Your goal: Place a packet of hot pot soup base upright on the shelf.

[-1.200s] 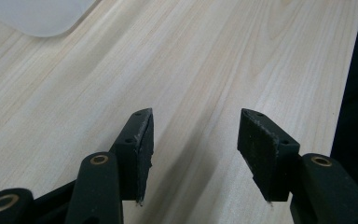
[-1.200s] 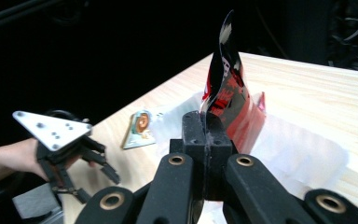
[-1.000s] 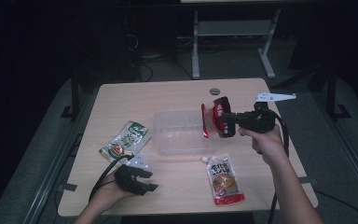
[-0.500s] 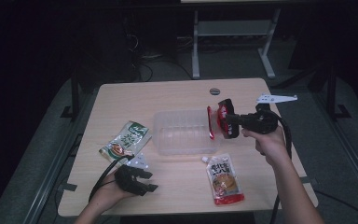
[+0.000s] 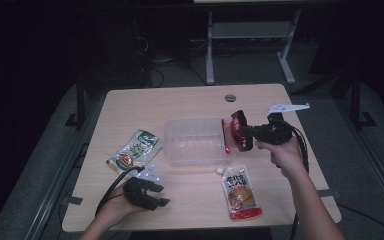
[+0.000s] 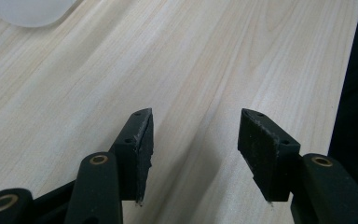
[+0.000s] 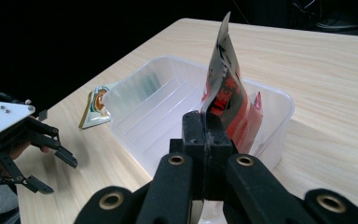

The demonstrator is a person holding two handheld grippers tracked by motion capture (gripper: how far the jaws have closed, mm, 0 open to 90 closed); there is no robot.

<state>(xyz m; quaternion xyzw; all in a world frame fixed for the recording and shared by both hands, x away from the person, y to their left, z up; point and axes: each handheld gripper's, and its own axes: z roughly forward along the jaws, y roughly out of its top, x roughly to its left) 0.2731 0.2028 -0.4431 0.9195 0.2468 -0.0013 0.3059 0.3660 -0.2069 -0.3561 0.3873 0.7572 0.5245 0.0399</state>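
Hiding between right gripper (image 7: 207,126) pads, red pouch (image 7: 226,93) bottom edge

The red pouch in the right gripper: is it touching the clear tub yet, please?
Cannot tell. In the right gripper view the red pouch, pinched in the shut jaws, hangs over the tub, but its lower edge is hidden behind the jaws.

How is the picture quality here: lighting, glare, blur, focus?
High view: dim, surroundings nearly black, soft detail on the table. Left gripper view: bright, sharp wood grain, jaws cast a soft shadow. Right gripper view: the red pouch is sharp, near jaws slightly soft, background black.
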